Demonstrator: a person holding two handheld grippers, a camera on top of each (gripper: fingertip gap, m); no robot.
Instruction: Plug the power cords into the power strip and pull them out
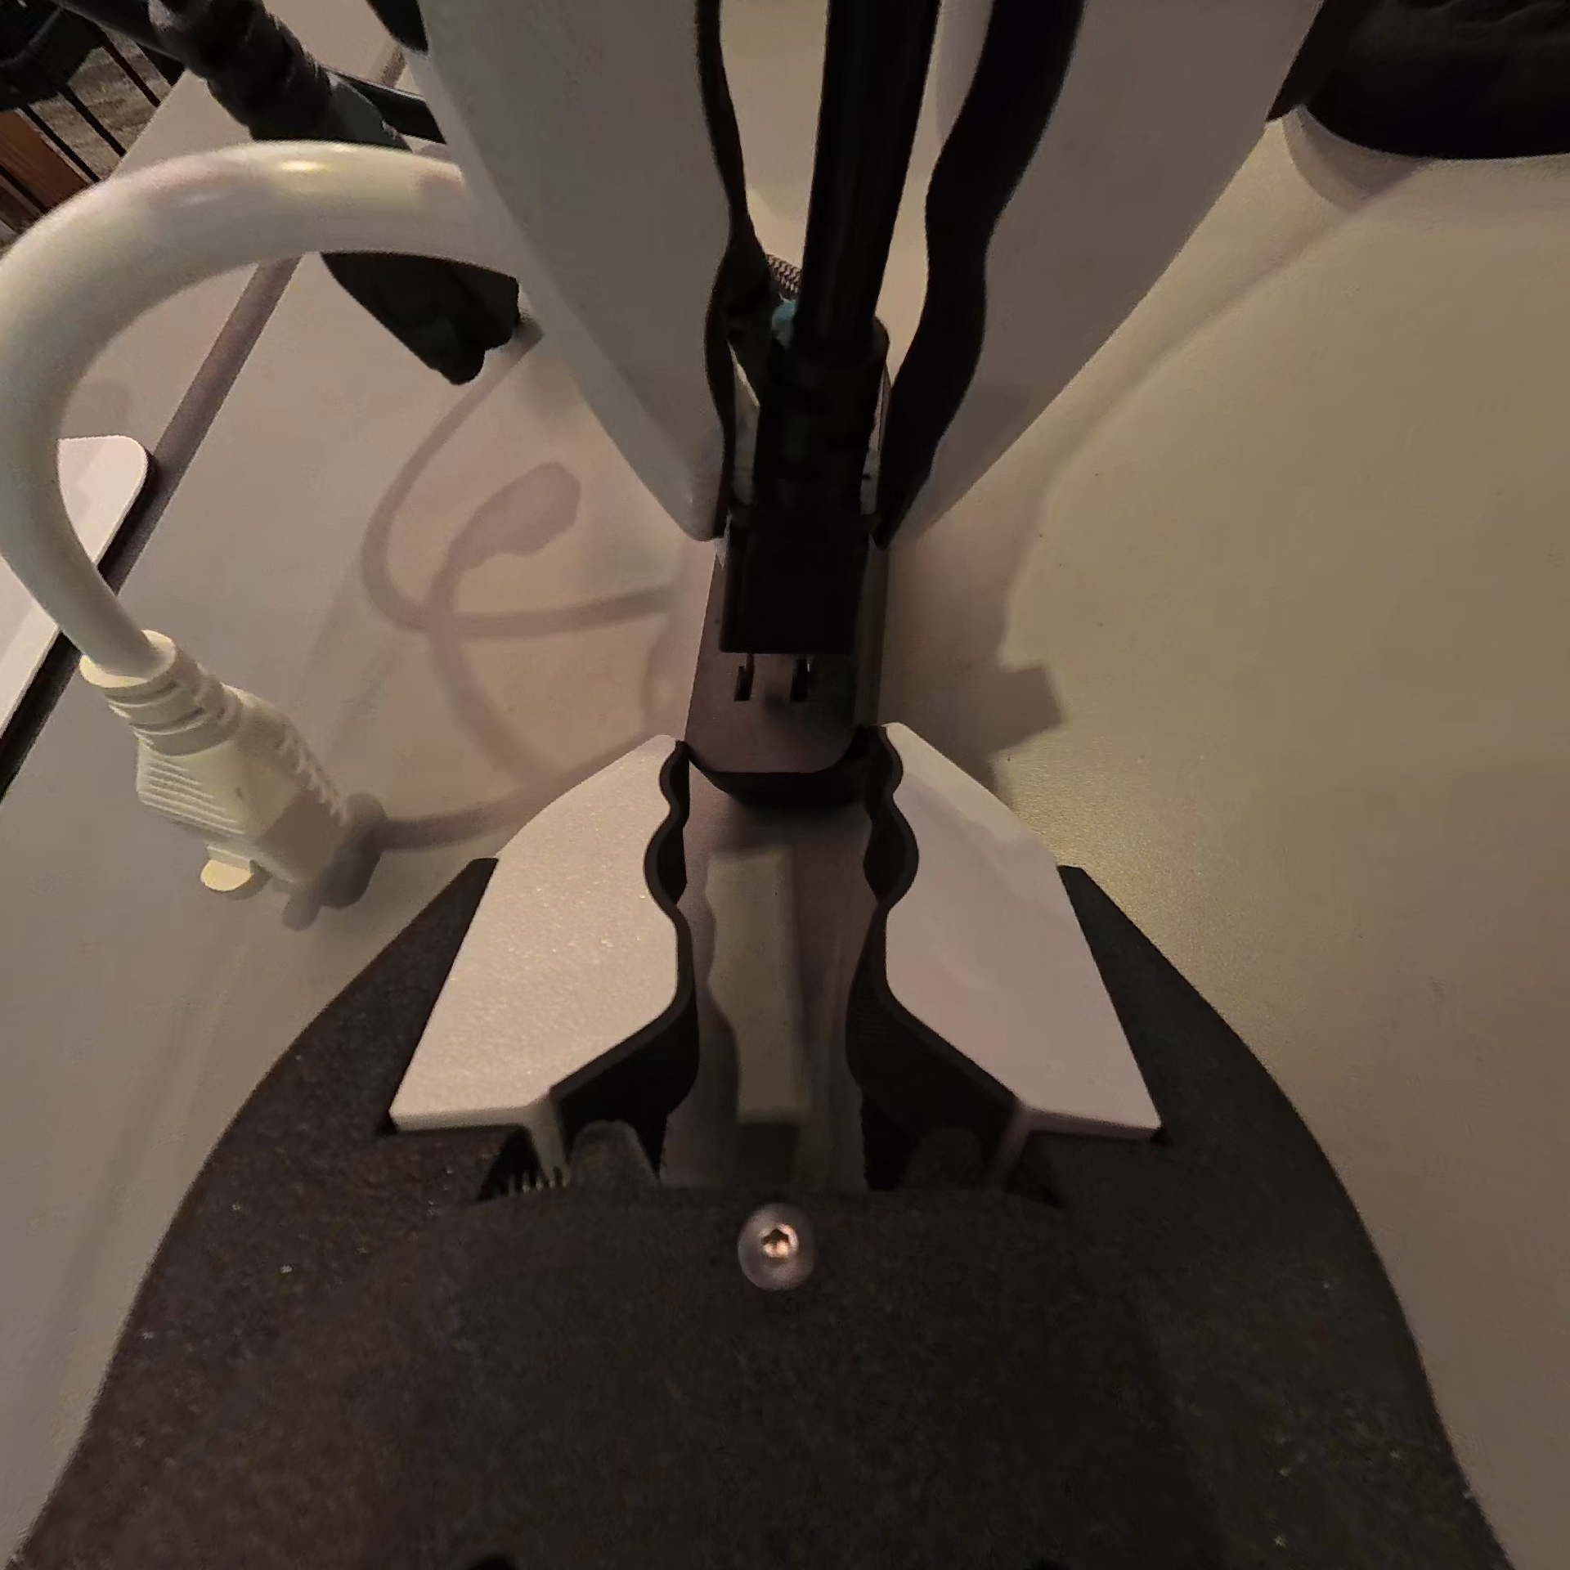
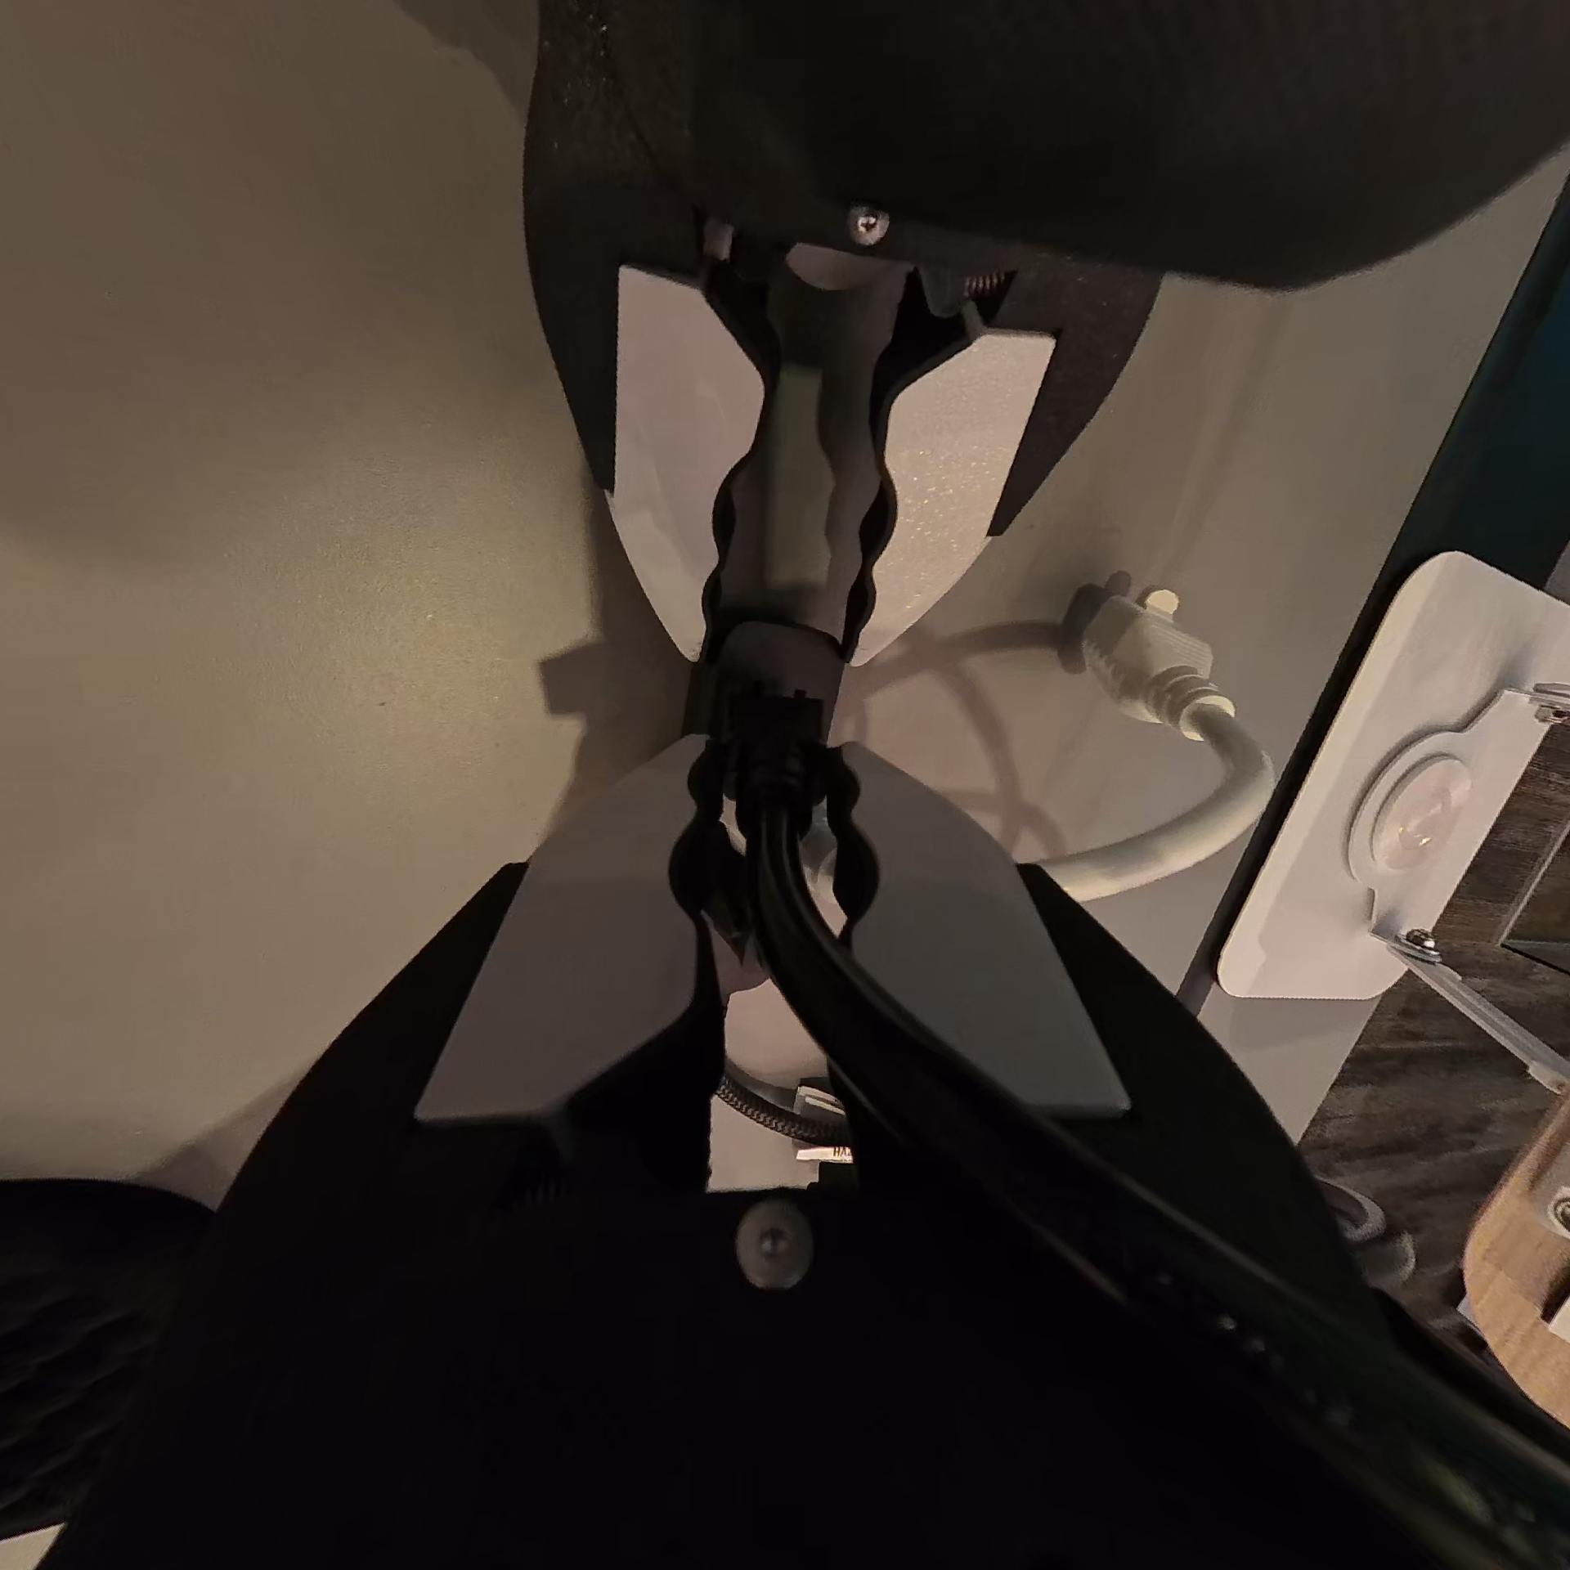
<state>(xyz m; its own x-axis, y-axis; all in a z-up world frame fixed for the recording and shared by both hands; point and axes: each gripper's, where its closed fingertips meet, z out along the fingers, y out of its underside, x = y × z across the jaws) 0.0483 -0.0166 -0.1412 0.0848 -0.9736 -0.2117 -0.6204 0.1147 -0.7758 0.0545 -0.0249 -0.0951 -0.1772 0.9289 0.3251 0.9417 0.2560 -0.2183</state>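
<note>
Power strip [image 1: 777, 731] clamped in left gripper [image 1: 777, 769] jaws; black plug [image 1: 794, 586] gripped by right gripper [image 2: 769, 765] jaws.

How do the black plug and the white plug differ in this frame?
The black plug is held between the right gripper's fingers at the power strip, prongs partly showing; the white plug lies loose on the table, touched by neither gripper. The black plug is dark and blocky, the white one pale and ribbed. Both trail cords.

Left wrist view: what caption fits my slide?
Two hand-held grippers meet: left holds the power strip, right holds the black plug, prongs showing.
</note>
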